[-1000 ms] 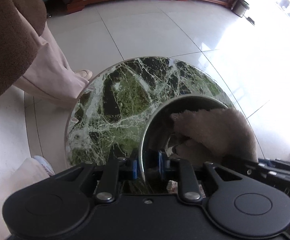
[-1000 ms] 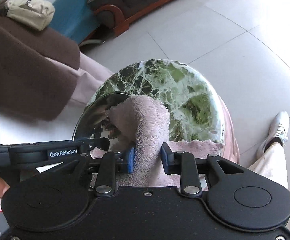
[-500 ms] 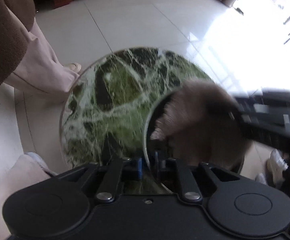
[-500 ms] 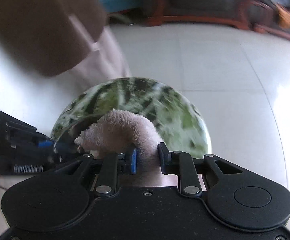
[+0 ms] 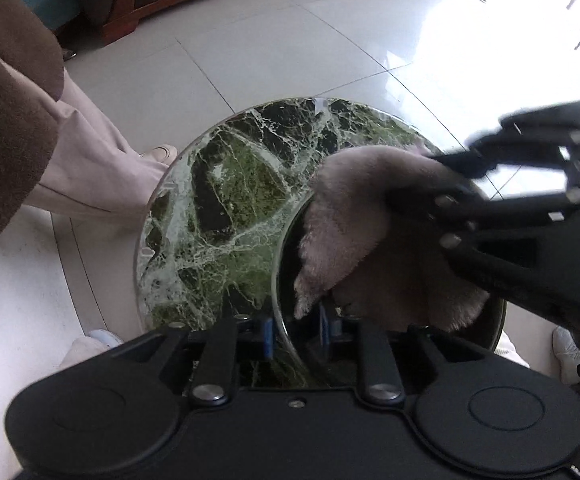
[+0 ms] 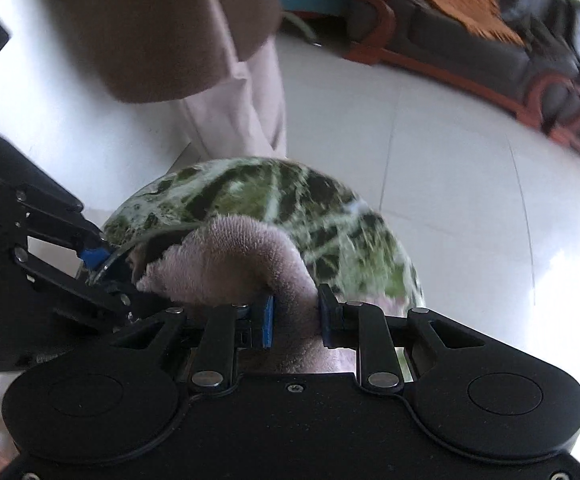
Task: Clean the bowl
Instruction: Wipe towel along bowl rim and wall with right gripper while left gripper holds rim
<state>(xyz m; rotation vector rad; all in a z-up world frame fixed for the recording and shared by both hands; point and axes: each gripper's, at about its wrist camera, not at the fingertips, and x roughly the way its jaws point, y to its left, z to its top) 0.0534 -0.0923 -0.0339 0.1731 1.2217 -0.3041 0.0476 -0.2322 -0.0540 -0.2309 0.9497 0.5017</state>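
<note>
My left wrist view shows the right gripper [image 5: 441, 184] blurred. The fluffy cloth [image 5: 369, 240] hides most of the steel bowl [image 5: 286, 240] interior from me.

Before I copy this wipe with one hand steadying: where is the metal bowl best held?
Probably by its thin rim, from above on the side nearest the left gripper: one pad sits inside the wall, one outside, though the jaws are opening now. That side leaves the bowl's hollow free for the pink cloth pinched in the right gripper.
</note>
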